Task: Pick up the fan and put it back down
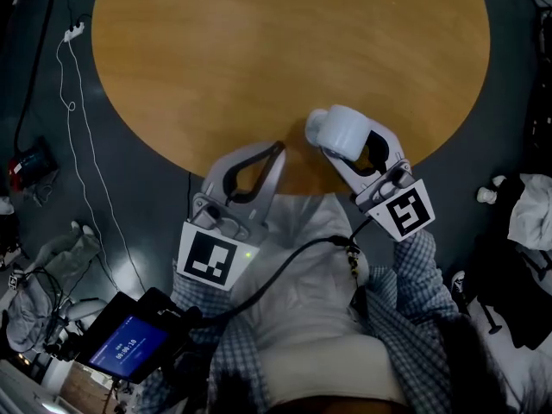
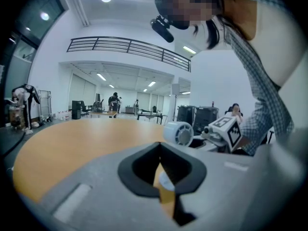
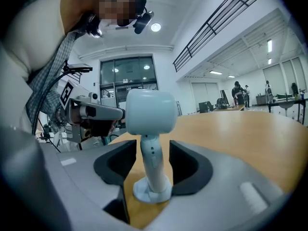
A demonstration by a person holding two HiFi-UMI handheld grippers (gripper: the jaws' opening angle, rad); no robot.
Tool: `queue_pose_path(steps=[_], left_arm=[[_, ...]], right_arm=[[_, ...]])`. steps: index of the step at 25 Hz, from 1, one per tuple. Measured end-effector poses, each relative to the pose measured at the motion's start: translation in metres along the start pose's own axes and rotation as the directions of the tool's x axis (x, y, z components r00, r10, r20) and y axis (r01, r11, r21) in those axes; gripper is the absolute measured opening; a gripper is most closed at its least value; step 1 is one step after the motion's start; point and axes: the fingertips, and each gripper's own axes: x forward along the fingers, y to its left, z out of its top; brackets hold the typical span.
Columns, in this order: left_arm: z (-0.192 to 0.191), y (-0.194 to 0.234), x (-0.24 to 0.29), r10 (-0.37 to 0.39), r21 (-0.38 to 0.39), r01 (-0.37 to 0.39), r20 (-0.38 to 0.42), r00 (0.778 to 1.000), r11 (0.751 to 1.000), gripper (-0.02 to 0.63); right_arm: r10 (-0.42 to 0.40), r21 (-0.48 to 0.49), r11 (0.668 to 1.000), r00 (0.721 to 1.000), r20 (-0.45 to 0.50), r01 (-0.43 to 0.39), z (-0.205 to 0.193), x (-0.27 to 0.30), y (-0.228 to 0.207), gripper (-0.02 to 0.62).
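Observation:
A small white fan (image 3: 150, 112) stands upright on the round wooden table (image 1: 285, 50) near its front edge, with its round base (image 3: 153, 191) flat on the wood. My right gripper (image 3: 153, 146) is open around the fan's stem, with a gap at each black pad. From the head view the fan's head (image 1: 341, 129) hides the right jaw tips. My left gripper (image 1: 278, 149) lies just left of it over the table edge, jaws shut with nothing between them. The left gripper view has the fan (image 2: 179, 133) to its right.
White cables (image 1: 73, 102) trail over the dark floor left of the table. A lit screen (image 1: 129, 343) sits low at the left, and bags and cloth (image 1: 530, 214) lie at the right. Most of the tabletop stretches away beyond the fan.

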Motion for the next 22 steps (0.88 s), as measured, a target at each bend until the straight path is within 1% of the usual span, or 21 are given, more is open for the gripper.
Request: queue_pose_path(steps=[5,10,12,14,16,18,22], left_arm=[[0.000,-0.009,0.004,-0.026,-0.010,0.026,-0.001,1.000,1.000,0.000],[0.013,-0.011,0.017,-0.061,-0.010,0.062,0.040,0.997,0.998,0.000],[0.021,-0.011,0.024,-0.069,-0.011,0.070,0.058,0.996,0.997,0.000],[0.029,-0.011,0.031,-0.075,-0.008,0.076,0.076,0.994,0.997,0.000],[0.040,-0.009,0.038,-0.076,0.004,0.076,0.097,0.992,0.997,0.000],[0.053,-0.009,0.043,-0.074,0.025,0.072,0.120,0.990,0.997,0.000],[0.086,-0.039,0.036,-0.072,0.070,0.061,0.168,0.983,0.996,0.000]], right_arm=[[-0.045,0.010,0.999,0.999,-0.011,0.045,-0.002,-0.025,0.002,0.190],[-0.139,-0.031,0.990,0.989,0.041,0.140,0.014,-0.052,-0.012,0.108],[-0.165,-0.012,0.986,0.986,0.015,0.165,0.016,-0.060,-0.018,0.070],[-0.189,-0.038,0.981,0.982,0.016,0.190,0.022,-0.064,-0.028,0.057],[-0.213,-0.074,0.973,0.975,0.059,0.217,0.035,-0.065,-0.042,0.040],[-0.235,-0.074,0.968,0.968,0.094,0.242,0.047,-0.070,-0.053,0.027],[-0.257,-0.058,0.961,0.950,0.175,0.270,0.084,-0.106,-0.052,0.002]])
